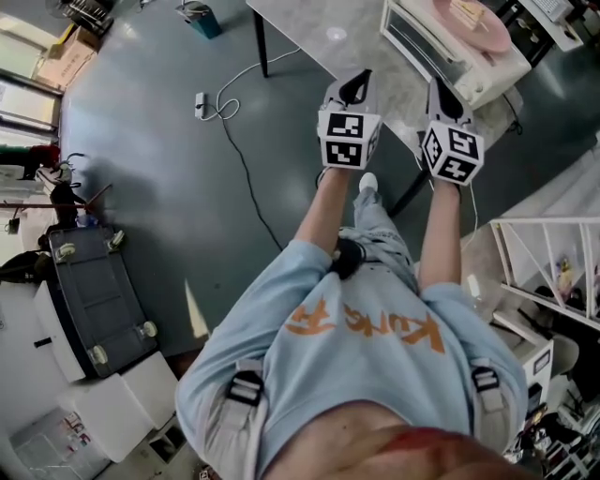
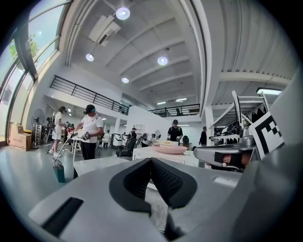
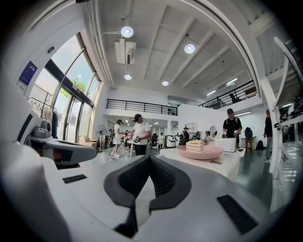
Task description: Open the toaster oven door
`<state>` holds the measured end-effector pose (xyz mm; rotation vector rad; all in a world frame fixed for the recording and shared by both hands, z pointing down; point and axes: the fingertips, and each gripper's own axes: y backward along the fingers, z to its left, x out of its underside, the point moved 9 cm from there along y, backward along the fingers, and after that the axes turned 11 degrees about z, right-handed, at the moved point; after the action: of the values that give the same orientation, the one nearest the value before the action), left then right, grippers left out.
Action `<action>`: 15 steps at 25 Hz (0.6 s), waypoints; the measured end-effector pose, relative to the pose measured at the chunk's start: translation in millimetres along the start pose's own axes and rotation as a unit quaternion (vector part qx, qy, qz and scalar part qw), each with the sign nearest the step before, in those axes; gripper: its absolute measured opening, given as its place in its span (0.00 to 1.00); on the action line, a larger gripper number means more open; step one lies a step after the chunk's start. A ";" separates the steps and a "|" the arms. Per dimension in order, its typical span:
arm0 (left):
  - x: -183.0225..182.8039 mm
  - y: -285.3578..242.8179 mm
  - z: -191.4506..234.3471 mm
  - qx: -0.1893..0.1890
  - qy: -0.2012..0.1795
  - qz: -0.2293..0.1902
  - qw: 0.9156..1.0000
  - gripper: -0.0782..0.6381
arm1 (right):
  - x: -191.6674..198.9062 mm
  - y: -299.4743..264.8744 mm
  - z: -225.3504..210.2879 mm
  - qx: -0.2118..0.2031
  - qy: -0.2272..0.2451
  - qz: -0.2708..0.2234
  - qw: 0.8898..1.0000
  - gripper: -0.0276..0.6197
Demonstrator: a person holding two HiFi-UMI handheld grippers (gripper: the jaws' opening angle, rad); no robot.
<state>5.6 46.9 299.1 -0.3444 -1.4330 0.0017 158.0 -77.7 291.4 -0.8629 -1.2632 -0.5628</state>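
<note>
Holding the left gripper (image 1: 355,86) and the right gripper (image 1: 442,97) level and side by side, both pointing toward the toaster oven (image 1: 457,58) and both short of it, touching nothing. Showing both pairs of jaws clenched tip to tip in the gripper views, with nothing between the ribbed pads.

Finding the oven standing on the pale table (image 1: 309,28), close to the near edge, its door (image 1: 412,36) shut and turned toward the person's side. Carrying on its roof a pink plate (image 1: 473,26) with what looks like a slice of cake (image 1: 466,9).

Judging the door as a stiff, light panel with a glass window, so forgiving a firm pull but not a knock from hard jaw tips. Expecting a hinge along the bottom edge and a handle along the top, though failing to make the handle out at this size. Needing the jaws released before any hold. Favouring a pinch at the middle of that handle, where the pull stays even. Reckoning the handle smooth and likely to slip under a shallow bite. Suspecting the oven body of being light enough to slide or tip on the smooth tabletop, endangering the loose plate above, and so leaning toward bracing the casing with the other gripper
</note>
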 end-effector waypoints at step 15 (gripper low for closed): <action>-65.2 -203.1 61.6 0.001 -0.032 0.035 0.999 0.11 | -59.0 -207.7 -63.7 -0.021 0.011 -0.002 1.000 0.04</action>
<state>-104.9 -145.4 289.5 -0.3965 -1.4829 0.0710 19.1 -254.6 281.0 -0.8868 -1.2369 -0.6030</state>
